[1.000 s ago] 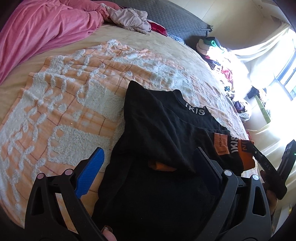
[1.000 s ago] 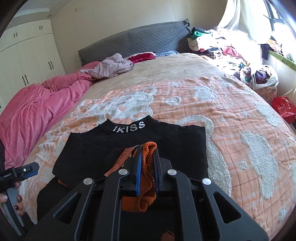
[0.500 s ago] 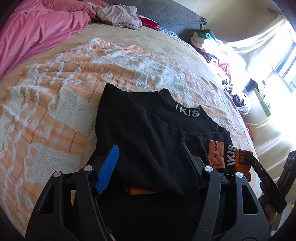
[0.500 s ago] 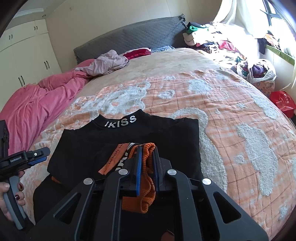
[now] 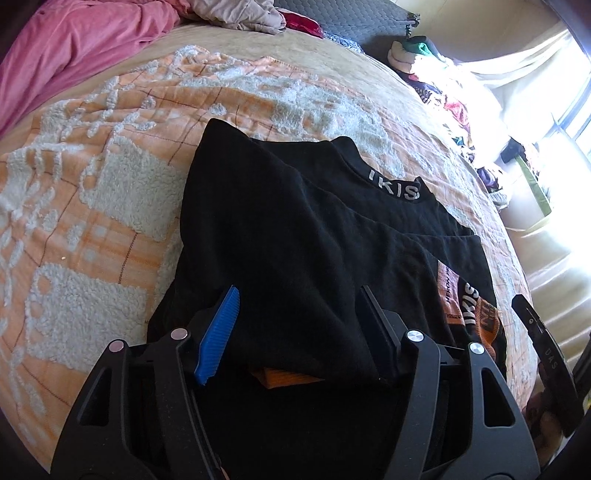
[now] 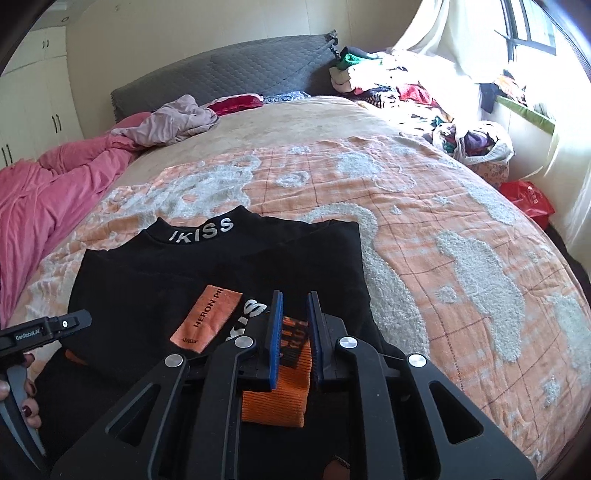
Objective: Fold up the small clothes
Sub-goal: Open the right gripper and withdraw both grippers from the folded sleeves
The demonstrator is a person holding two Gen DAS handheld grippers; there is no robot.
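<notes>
Black IKISS sweater (image 6: 221, 280), blanket's (image 6: 443, 229) near edge. Left gripper (image 5: 299, 325) wide open, empty. Right gripper (image 6: 293, 328) slightly parted astride orange cuff (image 6: 284, 391); right view alone shows bare blanket beyond.

We are seeing a bed (image 6: 332, 122) filling the frame, grey headboard (image 6: 229, 74) and cream wardrobes (image 6: 33, 92) sitting upper left, daylight pouring through the window (image 6: 535, 22) upper right.

The right gripper (image 6: 295, 332) has let its fingers part; 1 second ago they pinched the orange cuff (image 6: 284, 391), which now lies loose between them on the black shirt (image 6: 221, 280). The left gripper (image 5: 299, 332) has moved in over the folded sleeve (image 5: 295, 258).
</notes>
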